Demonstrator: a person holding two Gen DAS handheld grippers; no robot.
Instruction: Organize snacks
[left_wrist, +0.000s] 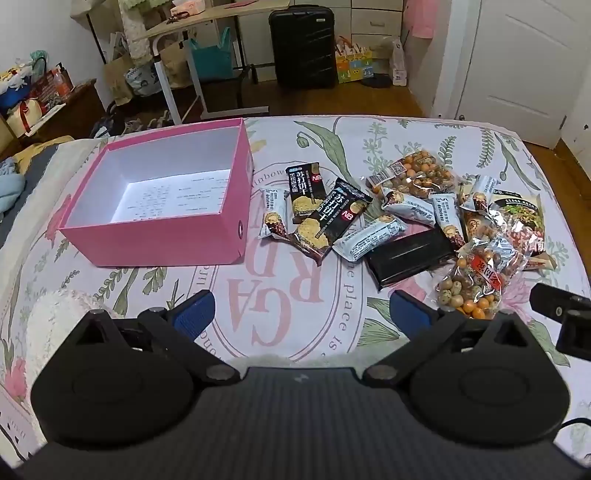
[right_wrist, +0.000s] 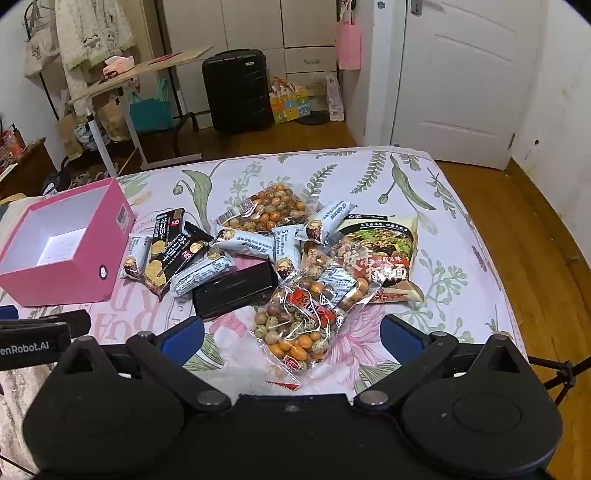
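I have both tools hovering over the near part of the bed (left_wrist: 295, 136), each one spread wide with nothing between its blue pads. My left gripper (left_wrist: 301, 310) sits above a bare stretch of printed sheet, with the pink box (left_wrist: 155, 240) ahead and to its left. The box is open at the top, its white inside showing only printed paper on the floor, and its right wall stands just beside the nearest snack packs.

My right gripper (right_wrist: 291, 332) hangs over the near end of the closest bag of coated nuts (right_wrist: 306, 317). That bag overlaps the noodle packet (right_wrist: 376, 254) behind it and lies just beside the flat black pack (right_wrist: 236, 286). Beyond them, 2 black cracker packs (right_wrist: 166, 243) lean across each other close to the box, several pale grey bars (right_wrist: 203, 273) are scattered through the pile, and a second bag of nuts (right_wrist: 266, 210) lies furthest back.

The pile fills the middle of the bed. To its right the sheet runs open to the mattress edge, then wooden floor (right_wrist: 535, 229) toward the white door (right_wrist: 461, 74). The far edge faces a black suitcase (right_wrist: 236, 92) and a folding desk (right_wrist: 144, 70)
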